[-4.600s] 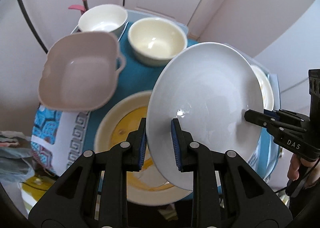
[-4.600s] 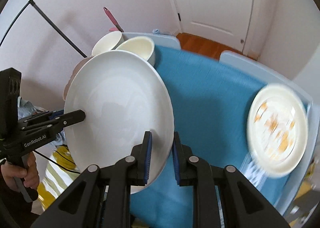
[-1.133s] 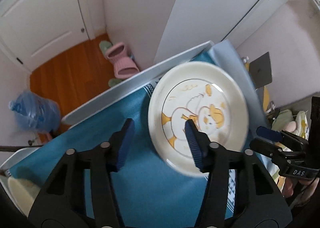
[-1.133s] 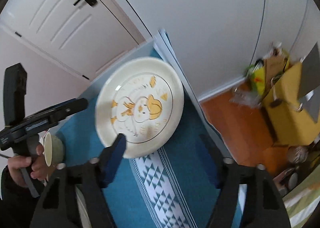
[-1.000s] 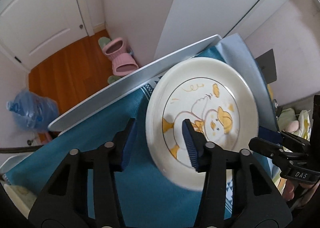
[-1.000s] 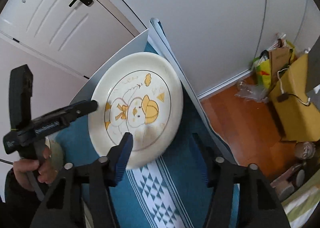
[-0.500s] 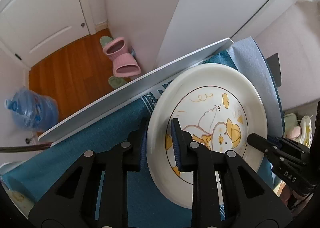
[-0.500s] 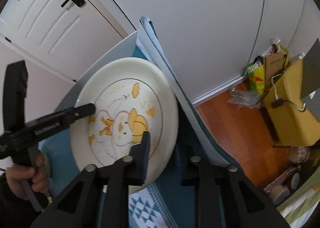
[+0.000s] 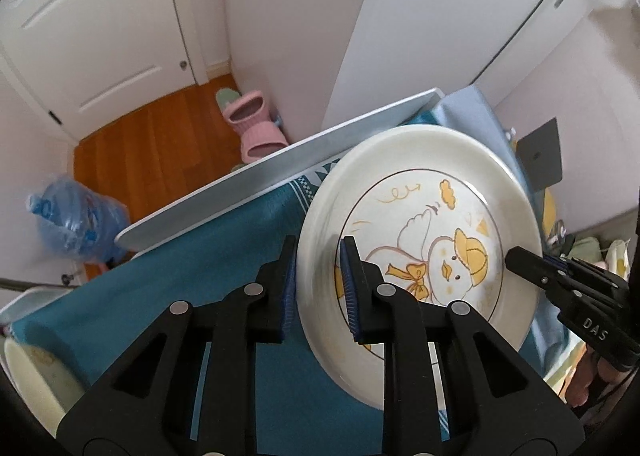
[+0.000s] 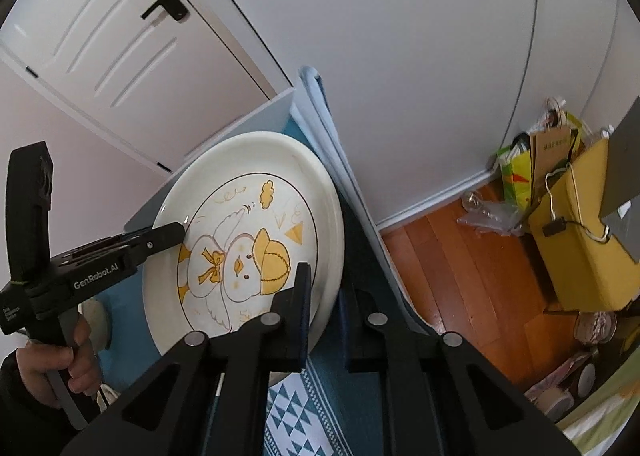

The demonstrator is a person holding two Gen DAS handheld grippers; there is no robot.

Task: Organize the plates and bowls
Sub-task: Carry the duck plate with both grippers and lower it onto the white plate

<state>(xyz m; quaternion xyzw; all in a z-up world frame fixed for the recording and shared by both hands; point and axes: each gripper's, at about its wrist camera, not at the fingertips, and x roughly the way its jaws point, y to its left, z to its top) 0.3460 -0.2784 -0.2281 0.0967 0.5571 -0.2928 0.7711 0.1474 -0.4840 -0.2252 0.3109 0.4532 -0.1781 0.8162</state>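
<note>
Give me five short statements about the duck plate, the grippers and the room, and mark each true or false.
1. Both grippers clamp the duck plate. True: left gripper and right gripper pinch opposite rims.
2. The plate is plain white. False: it bears a yellow-capped duck.
3. The cloth beneath is red. False: it is teal.
4. Pink slippers lie on the wooden floor. True.
5. The plate holds food. False: it is empty.

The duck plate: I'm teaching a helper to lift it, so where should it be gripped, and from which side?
Grip the duck plate by its thin raised rim, at two opposite edges. It is wide and shallow, so the left gripper and right gripper each pinch the rim from outside.
</note>
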